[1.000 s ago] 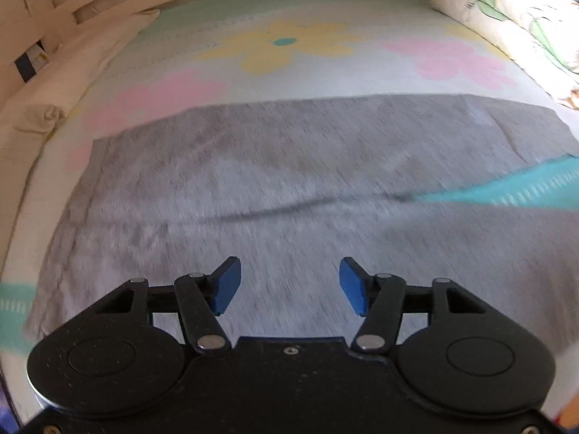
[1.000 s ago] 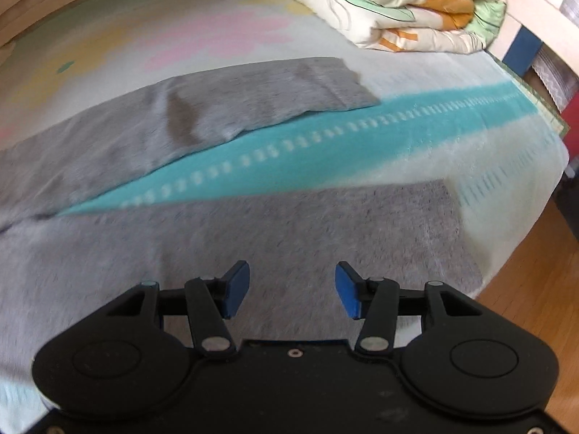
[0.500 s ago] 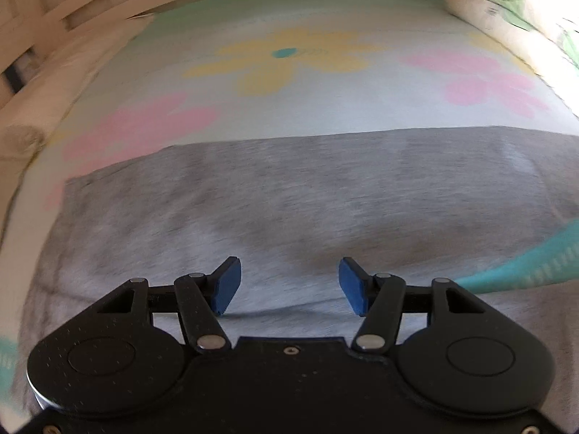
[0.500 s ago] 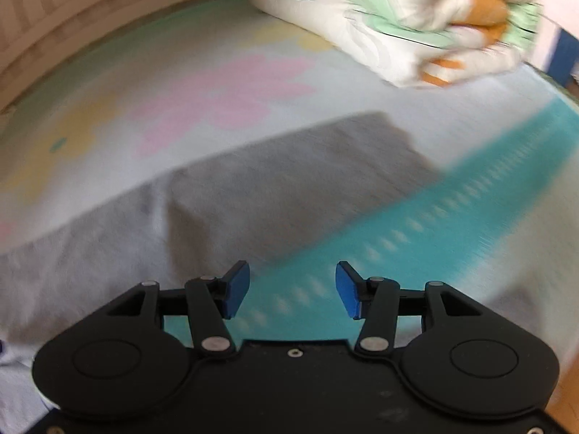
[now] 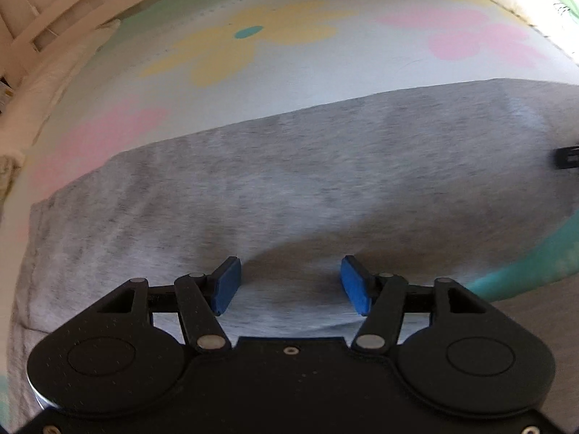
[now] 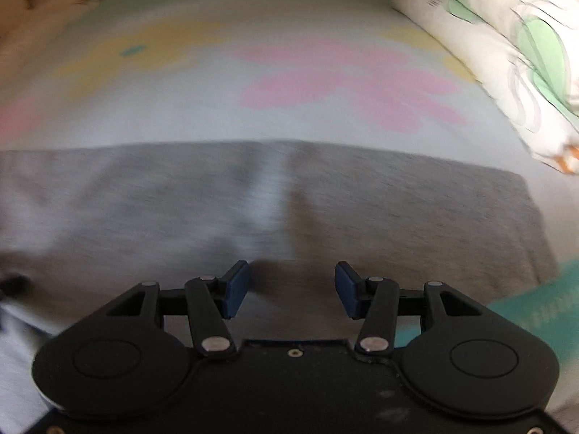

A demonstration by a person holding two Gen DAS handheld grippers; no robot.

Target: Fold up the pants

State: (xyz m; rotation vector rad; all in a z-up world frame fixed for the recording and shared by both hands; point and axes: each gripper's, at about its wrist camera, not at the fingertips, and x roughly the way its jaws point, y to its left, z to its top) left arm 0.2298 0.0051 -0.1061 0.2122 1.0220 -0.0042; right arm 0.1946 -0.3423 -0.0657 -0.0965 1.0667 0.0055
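Grey pants (image 5: 289,181) lie spread flat on a flowered bed sheet (image 5: 253,47). In the left wrist view my left gripper (image 5: 289,285) hovers low over the upper part of the far leg, its jaws opening, only flat cloth beneath the blue pads (image 5: 226,285). In the right wrist view the far leg (image 6: 398,209) runs across to its hem at the right. My right gripper (image 6: 292,289) is open just above it, nothing pinched between its fingers. A pale crease (image 6: 267,195) crosses the leg ahead of it.
A folded quilt (image 6: 514,54) with green and orange print lies at the far right of the bed. A teal stripe of the sheet (image 5: 535,253) shows between the two legs. A slatted wooden bed frame (image 5: 43,18) borders the far left.
Both grippers moved forward and lower, from the near leg across the teal stripe to the far leg. The right one also rolled. The left jaws stand a little wider.
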